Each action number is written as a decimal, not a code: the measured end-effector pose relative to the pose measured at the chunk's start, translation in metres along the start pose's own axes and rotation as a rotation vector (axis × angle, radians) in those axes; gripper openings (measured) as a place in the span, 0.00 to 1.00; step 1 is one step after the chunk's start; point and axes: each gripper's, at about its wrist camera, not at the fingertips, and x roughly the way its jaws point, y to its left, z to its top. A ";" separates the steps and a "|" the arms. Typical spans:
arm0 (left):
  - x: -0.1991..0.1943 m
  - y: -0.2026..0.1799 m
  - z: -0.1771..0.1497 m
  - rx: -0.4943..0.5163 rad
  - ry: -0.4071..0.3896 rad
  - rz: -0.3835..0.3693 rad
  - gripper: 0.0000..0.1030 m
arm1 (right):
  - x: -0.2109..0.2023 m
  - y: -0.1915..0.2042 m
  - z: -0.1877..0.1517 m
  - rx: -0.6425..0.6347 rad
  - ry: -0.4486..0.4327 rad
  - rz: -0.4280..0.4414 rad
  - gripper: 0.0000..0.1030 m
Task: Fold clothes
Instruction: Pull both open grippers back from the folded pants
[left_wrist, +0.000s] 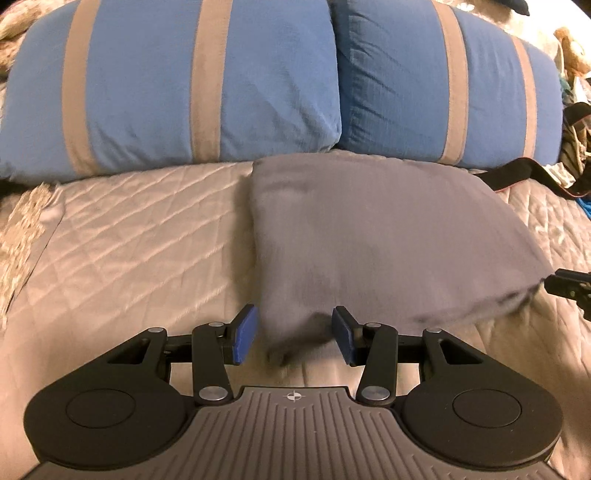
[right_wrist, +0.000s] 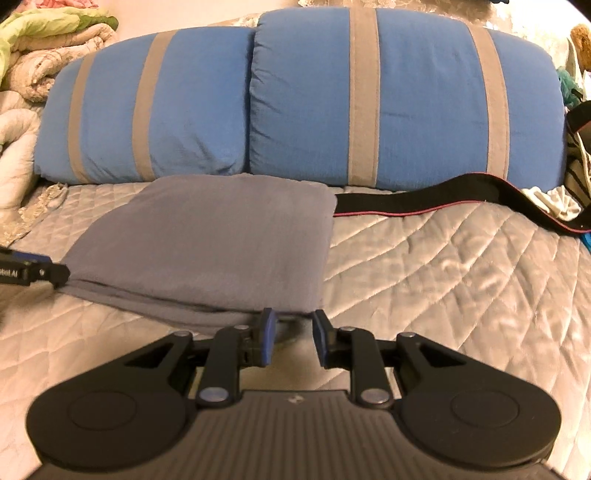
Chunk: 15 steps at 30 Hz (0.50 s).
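Observation:
A grey folded garment (left_wrist: 388, 236) lies on the quilted bed, in front of two blue pillows; it also shows in the right wrist view (right_wrist: 218, 240). My left gripper (left_wrist: 293, 338) is open, its blue pads on either side of the garment's near left corner without closing on it. My right gripper (right_wrist: 293, 339) is open at the garment's near right corner, just in front of its edge. The right gripper's tip (left_wrist: 569, 286) shows at the right edge of the left wrist view; the left gripper's tip (right_wrist: 33, 271) shows at the left edge of the right wrist view.
Two blue pillows with grey stripes (left_wrist: 177, 85) (right_wrist: 388, 96) line the back of the bed. A black strap with red trim (right_wrist: 443, 201) lies right of the garment. Rumpled blankets (right_wrist: 33, 51) sit at the far left. The beige quilt (right_wrist: 443, 266) spreads all around.

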 end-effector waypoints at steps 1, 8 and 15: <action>-0.004 -0.001 -0.004 -0.005 0.001 -0.001 0.42 | -0.003 0.002 -0.002 0.004 -0.003 0.008 0.40; -0.036 -0.007 -0.031 -0.036 -0.022 -0.024 0.42 | -0.019 0.020 -0.015 -0.009 -0.012 0.038 0.41; -0.045 -0.010 -0.043 -0.053 -0.032 -0.018 0.42 | -0.025 0.037 -0.029 -0.027 0.002 0.047 0.42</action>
